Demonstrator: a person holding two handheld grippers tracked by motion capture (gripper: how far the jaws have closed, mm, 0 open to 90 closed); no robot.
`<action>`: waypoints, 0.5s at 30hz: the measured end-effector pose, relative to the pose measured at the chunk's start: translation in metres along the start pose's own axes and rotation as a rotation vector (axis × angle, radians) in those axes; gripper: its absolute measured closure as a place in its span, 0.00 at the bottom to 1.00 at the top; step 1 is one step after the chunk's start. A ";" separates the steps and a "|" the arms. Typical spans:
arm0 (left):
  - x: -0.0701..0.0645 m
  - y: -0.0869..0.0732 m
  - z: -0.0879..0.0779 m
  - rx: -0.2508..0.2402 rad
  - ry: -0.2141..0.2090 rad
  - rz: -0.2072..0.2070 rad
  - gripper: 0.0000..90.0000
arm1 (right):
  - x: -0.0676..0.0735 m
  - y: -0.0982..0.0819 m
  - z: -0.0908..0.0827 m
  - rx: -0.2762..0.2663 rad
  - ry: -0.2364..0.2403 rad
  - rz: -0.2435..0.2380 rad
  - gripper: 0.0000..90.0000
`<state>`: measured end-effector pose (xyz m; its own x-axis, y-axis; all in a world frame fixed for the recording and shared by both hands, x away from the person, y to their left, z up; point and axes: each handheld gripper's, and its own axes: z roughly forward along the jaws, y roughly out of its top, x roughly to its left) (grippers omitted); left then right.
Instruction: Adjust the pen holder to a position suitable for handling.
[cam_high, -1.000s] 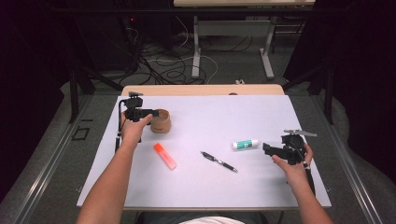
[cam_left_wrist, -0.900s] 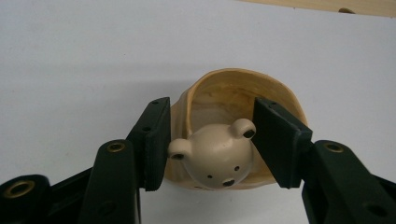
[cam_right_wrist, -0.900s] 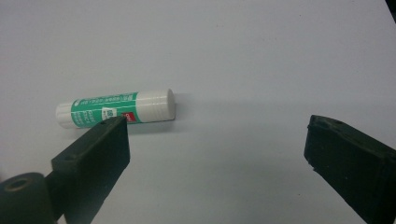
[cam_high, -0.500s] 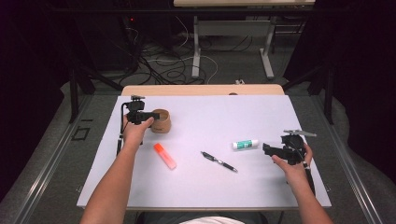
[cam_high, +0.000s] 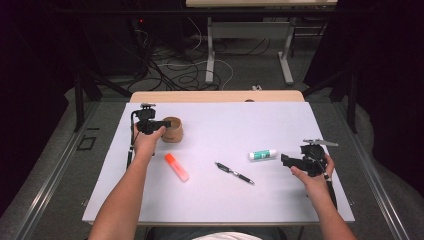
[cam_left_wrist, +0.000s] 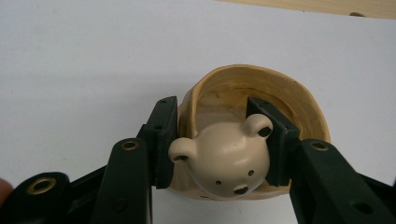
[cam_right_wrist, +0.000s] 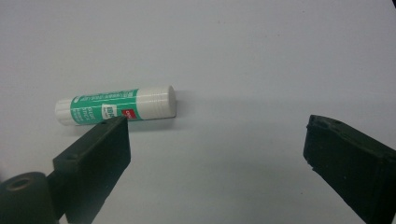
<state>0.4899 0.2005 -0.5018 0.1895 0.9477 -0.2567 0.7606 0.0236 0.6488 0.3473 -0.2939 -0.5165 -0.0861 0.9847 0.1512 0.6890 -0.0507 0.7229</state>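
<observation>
A small wooden cup (cam_high: 173, 130) with a cream bear head (cam_left_wrist: 224, 161) on its near wall stands at the table's far left. My left gripper (cam_high: 161, 123) is at the cup. Its jaws have just been closing, and in the left gripper view (cam_left_wrist: 217, 126) the pads touch the bear's two ears. My right gripper (cam_high: 286, 160) hovers at the right, open, with nothing between its jaws (cam_right_wrist: 217, 130). A green and white glue stick (cam_right_wrist: 116, 106) lies just beyond its left jaw, also seen from above (cam_high: 263, 155).
An orange highlighter (cam_high: 177, 167) and a black pen (cam_high: 234, 173) lie mid-table on the white sheet (cam_high: 225, 205). A wooden table edge (cam_high: 215, 96) runs along the far side. Table legs and cables stand on the floor beyond.
The left gripper has shifted only slightly at the cup. The right hand has kept still.
</observation>
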 end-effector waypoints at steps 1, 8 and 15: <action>0.000 0.000 0.000 0.004 0.003 0.003 0.62 | 0.000 0.000 0.000 0.000 0.000 0.001 0.08; 0.000 0.001 -0.001 0.019 0.011 0.001 0.62 | 0.000 0.000 0.000 0.000 0.000 0.004 0.08; -0.002 0.003 -0.001 0.024 0.021 -0.013 0.62 | -0.001 0.000 0.001 -0.001 0.005 0.008 0.08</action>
<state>0.4912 0.1985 -0.4988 0.1671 0.9538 -0.2498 0.7775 0.0283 0.6283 0.3477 -0.2944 -0.5170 -0.0840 0.9836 0.1599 0.6892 -0.0586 0.7222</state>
